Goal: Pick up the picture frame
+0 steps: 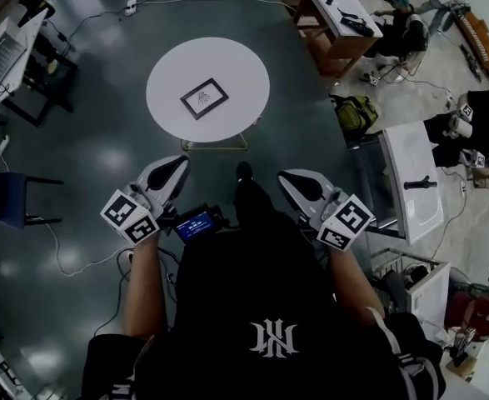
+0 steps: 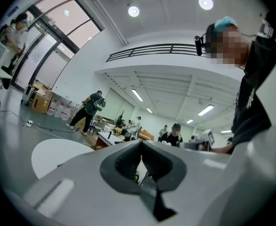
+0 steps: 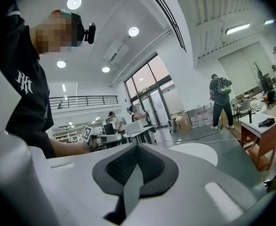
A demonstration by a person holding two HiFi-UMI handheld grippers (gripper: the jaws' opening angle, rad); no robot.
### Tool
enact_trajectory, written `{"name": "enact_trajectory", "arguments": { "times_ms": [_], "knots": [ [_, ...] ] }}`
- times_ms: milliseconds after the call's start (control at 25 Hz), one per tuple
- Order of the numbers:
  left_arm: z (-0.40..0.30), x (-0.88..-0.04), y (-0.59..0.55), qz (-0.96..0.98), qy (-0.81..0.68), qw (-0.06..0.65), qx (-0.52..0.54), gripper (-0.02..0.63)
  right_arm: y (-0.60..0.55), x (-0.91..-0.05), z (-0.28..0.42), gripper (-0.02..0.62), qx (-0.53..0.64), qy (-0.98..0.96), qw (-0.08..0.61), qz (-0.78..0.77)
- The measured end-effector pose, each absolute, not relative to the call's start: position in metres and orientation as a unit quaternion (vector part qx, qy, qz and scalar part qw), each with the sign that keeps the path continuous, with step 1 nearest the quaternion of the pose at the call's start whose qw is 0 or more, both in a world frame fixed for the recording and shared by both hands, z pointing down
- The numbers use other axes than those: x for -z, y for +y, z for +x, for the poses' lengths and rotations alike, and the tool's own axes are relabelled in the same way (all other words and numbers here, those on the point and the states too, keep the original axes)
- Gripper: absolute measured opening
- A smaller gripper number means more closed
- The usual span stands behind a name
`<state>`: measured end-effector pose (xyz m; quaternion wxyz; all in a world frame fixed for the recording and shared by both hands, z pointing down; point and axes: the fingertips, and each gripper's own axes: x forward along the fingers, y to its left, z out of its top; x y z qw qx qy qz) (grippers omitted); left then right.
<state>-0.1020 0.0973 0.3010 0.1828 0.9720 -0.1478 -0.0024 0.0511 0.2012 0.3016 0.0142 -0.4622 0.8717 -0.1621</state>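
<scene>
A small black picture frame (image 1: 204,98) with a white print lies flat near the middle of a round white table (image 1: 173,69), seen from above in the head view. My left gripper (image 1: 180,164) and right gripper (image 1: 287,176) are held level in front of the person's body, well short of the table, both shut with nothing in them. In the left gripper view the closed dark pads (image 2: 130,161) meet in front of the white table top (image 2: 53,154). Over the closed jaws in the right gripper view, the table (image 3: 196,152) shows at the right.
A wooden-legged side table (image 1: 336,15) with dark items stands at the back right, and a white cabinet (image 1: 411,173) sits to the right. Desks and a chair (image 1: 7,198) line the left. Cables trail on the dark floor. Other people stand about the room.
</scene>
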Motion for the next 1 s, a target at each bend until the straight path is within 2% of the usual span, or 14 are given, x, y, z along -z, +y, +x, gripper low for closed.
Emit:
{"name": "enact_trajectory", "arguments": {
  "times_ms": [320, 680, 880, 1000],
  "knots": [
    [-0.091, -0.296, 0.019, 0.963, -0.200, 0.181, -0.010, 0.003, 0.099, -0.304, 0.071, 0.000, 0.172, 0.894, 0.011, -0.413],
    [-0.064, -0.335, -0.083, 0.941, -0.260, 0.198, -0.086, 0.003, -0.029, -0.320, 0.106, 0.000, 0.202, 0.914, 0.003, -0.353],
    [-0.065, -0.353, -0.134, 0.923, -0.297, 0.220, -0.108, 0.003, -0.092, -0.354, 0.111, 0.063, 0.199, 0.923, -0.054, -0.325],
    [-0.068, -0.368, -0.158, 0.908, -0.326, 0.235, -0.115, 0.012, -0.124, -0.370, 0.112, 0.078, 0.200, 0.925, -0.071, -0.314]
  ]
}}
